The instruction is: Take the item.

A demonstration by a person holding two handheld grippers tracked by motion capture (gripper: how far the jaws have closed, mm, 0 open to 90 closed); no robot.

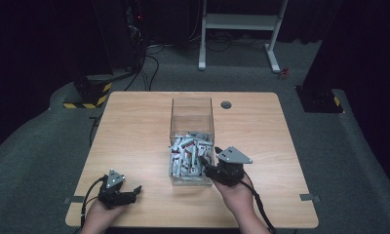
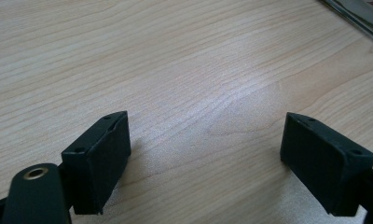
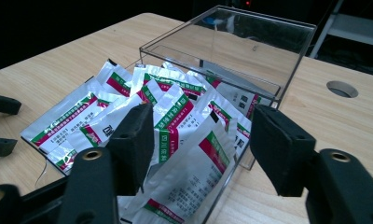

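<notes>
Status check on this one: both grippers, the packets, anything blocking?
Left gripper open, idle on the table. Right gripper open around a silver packet at the clear box, not yet pinched. Nothing blocking.

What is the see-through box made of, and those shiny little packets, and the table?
The box looks like clear hard plastic: you see the table through its walls. The packets look like silvery foil, shiny and crinkled, with red and green printing. The table shows pale wood grain, maybe only a printed surface.
</notes>
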